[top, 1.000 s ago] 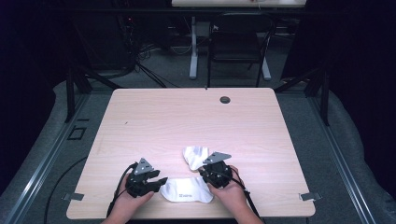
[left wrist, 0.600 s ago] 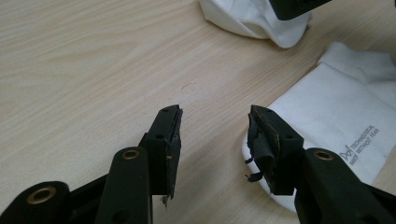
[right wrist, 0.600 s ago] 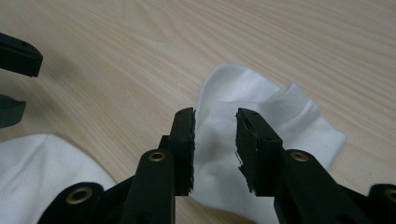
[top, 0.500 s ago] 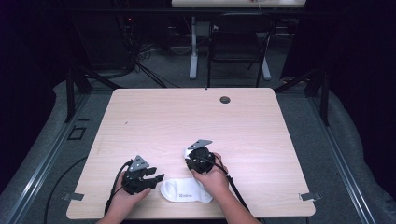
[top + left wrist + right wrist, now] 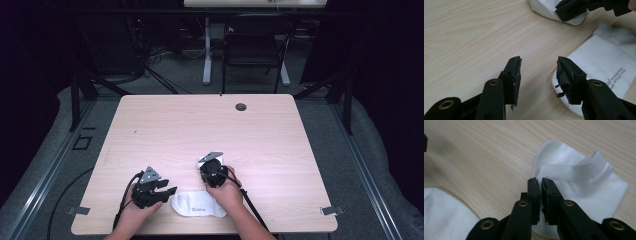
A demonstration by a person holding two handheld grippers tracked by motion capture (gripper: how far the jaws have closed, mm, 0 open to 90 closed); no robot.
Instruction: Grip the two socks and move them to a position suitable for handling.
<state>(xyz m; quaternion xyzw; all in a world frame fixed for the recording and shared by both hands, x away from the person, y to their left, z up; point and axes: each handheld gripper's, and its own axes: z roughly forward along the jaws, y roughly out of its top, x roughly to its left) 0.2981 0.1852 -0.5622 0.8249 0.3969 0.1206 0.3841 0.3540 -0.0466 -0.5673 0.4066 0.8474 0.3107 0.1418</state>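
White sock [image 5: 579,192] mostly hidden under the pinching right tongs [image 5: 539,181]; left tongs [image 5: 539,62] gape empty beside another sock [image 5: 199,204].

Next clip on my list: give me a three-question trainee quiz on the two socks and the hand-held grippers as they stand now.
1. True or false: the left hand-held gripper has its jaws spread apart.
2. The right hand-held gripper is: A) wide open over bare table; B) closed over the ribbed-cuff sock; C) lifted above the table.
3. Fill in: the printed sock lies flat between the person's two ____.

Key: 1 true; 2 B; 3 hands.
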